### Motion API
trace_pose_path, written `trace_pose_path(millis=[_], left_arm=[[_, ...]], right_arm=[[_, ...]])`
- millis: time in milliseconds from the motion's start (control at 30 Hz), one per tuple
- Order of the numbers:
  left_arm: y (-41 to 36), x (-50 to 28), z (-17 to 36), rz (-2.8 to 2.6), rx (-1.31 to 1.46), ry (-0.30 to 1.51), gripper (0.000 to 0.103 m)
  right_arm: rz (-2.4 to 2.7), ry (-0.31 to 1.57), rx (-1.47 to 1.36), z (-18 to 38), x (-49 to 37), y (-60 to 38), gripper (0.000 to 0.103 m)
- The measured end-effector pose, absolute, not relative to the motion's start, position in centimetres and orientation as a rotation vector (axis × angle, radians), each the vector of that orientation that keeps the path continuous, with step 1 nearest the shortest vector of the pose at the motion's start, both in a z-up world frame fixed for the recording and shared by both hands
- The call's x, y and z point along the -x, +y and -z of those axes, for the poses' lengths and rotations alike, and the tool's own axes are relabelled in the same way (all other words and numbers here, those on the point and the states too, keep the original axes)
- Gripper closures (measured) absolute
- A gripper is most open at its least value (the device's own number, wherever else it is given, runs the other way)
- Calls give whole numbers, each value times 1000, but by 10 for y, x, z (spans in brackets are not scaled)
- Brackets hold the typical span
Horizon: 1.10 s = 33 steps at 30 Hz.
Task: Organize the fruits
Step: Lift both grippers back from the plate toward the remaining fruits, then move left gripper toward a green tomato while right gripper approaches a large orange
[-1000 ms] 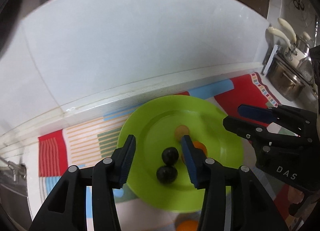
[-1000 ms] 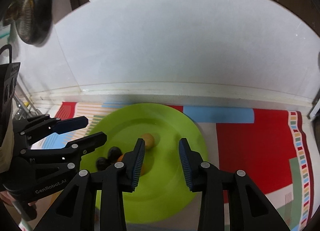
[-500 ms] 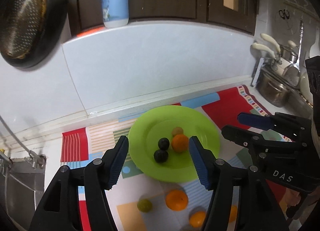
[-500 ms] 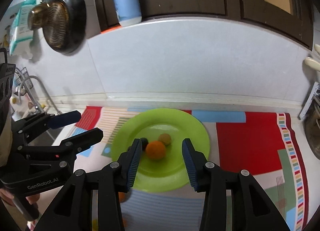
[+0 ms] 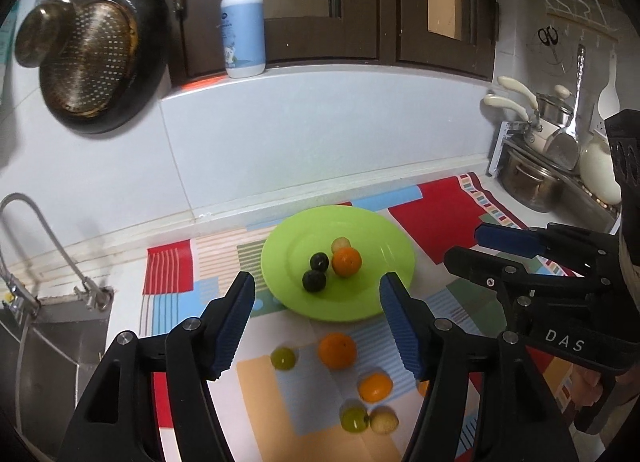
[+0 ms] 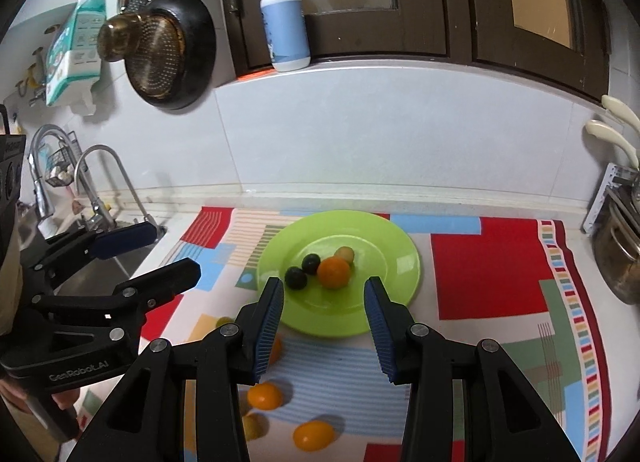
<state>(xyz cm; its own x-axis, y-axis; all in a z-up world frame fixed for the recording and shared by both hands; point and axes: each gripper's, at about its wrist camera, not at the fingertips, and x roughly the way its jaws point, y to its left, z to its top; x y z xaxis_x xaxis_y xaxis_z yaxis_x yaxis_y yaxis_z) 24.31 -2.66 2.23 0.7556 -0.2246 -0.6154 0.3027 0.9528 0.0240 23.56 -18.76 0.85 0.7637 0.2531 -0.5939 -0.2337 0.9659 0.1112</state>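
Orange fruit [image 6: 276, 346] half behind right tool [image 6: 324, 318]

left gripper [image 5: 318, 316] and right gripper [image 6: 325, 316] side by side, jaws wide apart, both empty

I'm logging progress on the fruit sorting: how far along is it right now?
Partway. Done: the green plate holds an orange, two dark fruits and a pale one. In hand: nothing; the left claw and right claw are both open and empty. Left: several loose fruits lie on the mat.
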Motion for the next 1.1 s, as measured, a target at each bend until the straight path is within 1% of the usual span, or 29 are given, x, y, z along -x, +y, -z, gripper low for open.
trace_pose_path(millis=[600,867,1100], left_arm=[[-10,-177,1,242,-145,667,38],[-4,-163,21,258,-153,690,38],[-4,-156,35,295,-158,704,38]], right_arm=[[-265,690,-3,12,-182,-177,60],[-235,701,25,24,-165,-171,60],[-232,747,5,41,-157,-170,60]])
